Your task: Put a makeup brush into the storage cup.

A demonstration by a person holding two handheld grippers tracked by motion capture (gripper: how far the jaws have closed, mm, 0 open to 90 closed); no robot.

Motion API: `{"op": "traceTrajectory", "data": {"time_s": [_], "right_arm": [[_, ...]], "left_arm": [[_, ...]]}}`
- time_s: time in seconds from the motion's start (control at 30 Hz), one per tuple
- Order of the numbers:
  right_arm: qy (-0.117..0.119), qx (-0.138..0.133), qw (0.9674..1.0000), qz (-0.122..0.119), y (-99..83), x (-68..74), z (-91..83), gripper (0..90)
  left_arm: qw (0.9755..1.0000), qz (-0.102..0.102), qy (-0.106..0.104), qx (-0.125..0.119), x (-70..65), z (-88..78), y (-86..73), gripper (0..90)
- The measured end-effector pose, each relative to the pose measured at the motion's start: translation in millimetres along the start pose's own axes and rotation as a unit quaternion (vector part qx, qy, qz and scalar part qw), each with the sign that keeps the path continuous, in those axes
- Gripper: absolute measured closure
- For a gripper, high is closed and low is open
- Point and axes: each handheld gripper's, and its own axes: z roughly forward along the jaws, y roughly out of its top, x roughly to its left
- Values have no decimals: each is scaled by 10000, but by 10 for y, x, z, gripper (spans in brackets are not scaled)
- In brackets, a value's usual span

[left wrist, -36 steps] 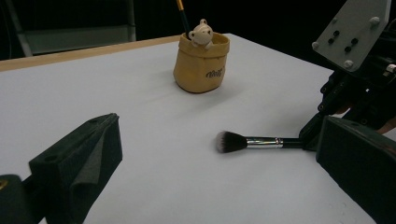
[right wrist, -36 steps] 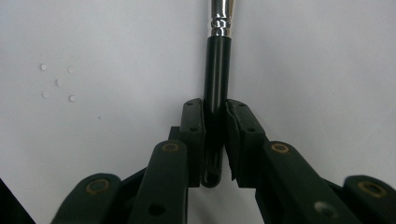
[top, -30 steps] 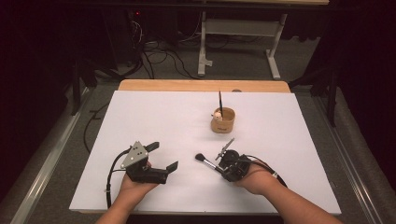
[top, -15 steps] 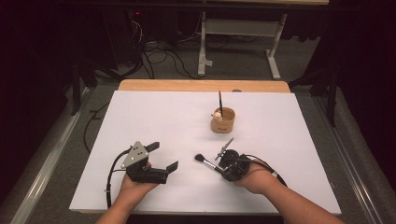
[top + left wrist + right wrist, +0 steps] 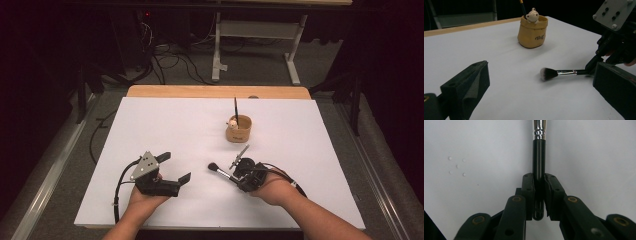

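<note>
Compared with a second ago, nothing has shifted: both your hands sit where they were, low on the white table (image 5: pixel 165 125). Your right gripper (image 5: pixel 239 176) is clamped on the black handle of the makeup brush (image 5: pixel 220 171); in the right gripper view its pads (image 5: pixel 528 185) press the handle from both sides, the silver ferrule just past them. The brush lies level, bristle head pointing toward your left gripper (image 5: pixel 175 167), well apart from it. That gripper rests with jaws spread wide, nothing between them. The tan pouch-shaped holder (image 5: pixel 238 131) with a little bear figure (image 5: pixel 532 15) stands beyond the brush, unmoved, one dark stick upright in it.
</note>
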Motion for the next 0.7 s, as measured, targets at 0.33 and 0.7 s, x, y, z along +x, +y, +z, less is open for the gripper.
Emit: {"op": "traceTrajectory", "data": {"time_s": [0.33, 0.7], "right_arm": [[-144, -20, 9999, 21, -27, -80, -88, 816], [-213, -49, 9997, 130, -90, -167, -136, 815]], "left_arm": [[10000, -5, -7, -13, 1, -6, 1, 15], [10000, 16, -4, -10, 8, -5, 2, 15]]}}
